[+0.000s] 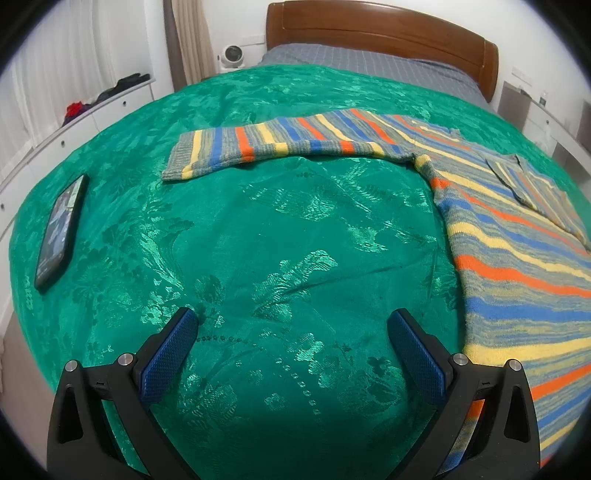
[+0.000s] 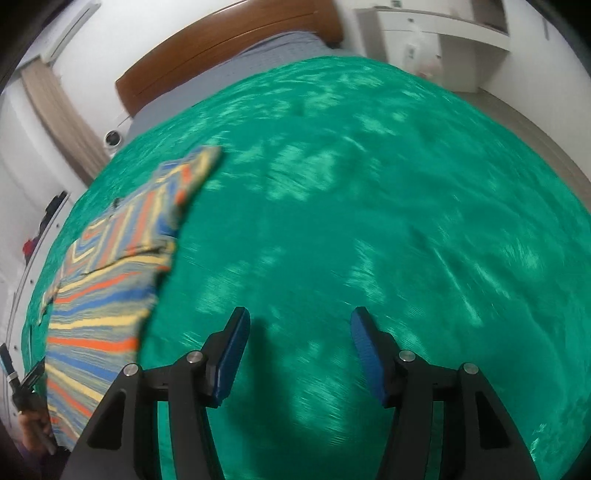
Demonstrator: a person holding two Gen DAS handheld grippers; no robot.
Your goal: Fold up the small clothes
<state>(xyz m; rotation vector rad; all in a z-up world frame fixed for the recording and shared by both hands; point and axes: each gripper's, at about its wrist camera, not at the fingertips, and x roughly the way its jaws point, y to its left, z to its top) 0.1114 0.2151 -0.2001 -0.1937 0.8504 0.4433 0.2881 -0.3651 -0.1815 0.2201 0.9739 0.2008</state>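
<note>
A striped knit sweater (image 1: 517, 236) in blue, orange, yellow and grey lies flat on the green bedspread (image 1: 280, 229). One sleeve (image 1: 280, 142) stretches out to the left; the other sleeve (image 1: 532, 184) is folded over the body. My left gripper (image 1: 291, 325) is open and empty above bare bedspread, left of the sweater's body. In the right wrist view the sweater (image 2: 110, 280) lies at the left, blurred. My right gripper (image 2: 299, 321) is open and empty over the bedspread (image 2: 369, 206), to the right of the sweater.
A black phone (image 1: 61, 230) lies on the bedspread at the left. A wooden headboard (image 1: 384, 35) and grey sheet are at the far end. White drawers (image 1: 85, 122) with clothes on top stand left. A small white fan (image 1: 232, 57) sits by the curtain.
</note>
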